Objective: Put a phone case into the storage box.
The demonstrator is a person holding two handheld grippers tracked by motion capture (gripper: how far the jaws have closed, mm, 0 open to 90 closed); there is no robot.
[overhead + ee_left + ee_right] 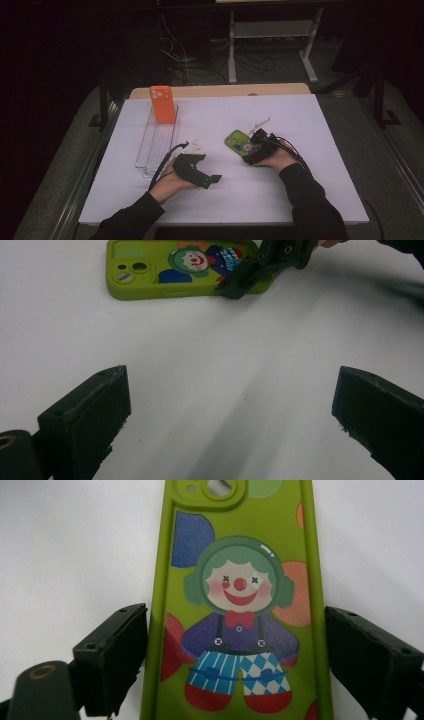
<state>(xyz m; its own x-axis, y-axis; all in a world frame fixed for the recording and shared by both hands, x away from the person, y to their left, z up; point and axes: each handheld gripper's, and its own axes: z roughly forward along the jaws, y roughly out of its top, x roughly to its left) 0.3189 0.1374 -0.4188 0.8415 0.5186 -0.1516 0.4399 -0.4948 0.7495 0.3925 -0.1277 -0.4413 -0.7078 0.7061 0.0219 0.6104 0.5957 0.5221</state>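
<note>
Figure: the right gripper point(253, 146), hand-held, straddles a lime-green phone case printed with a cartoon clown point(238, 141), which lies flat on the white table top point(300, 165) right of centre. In the right gripper view the two black jaws stand on either side of the case point(240, 630), one beside each long edge, spread slightly wider than the case; whether they touch it cannot be told. The left gripper point(202, 175) hovers low over bare table near the person's edge, jaws wide apart and holding nothing; its view looks across to the green case point(185, 267). At the far left, an orange phone case point(163, 104) stands upright in a clear plastic slotted rack point(157, 142).
</note>
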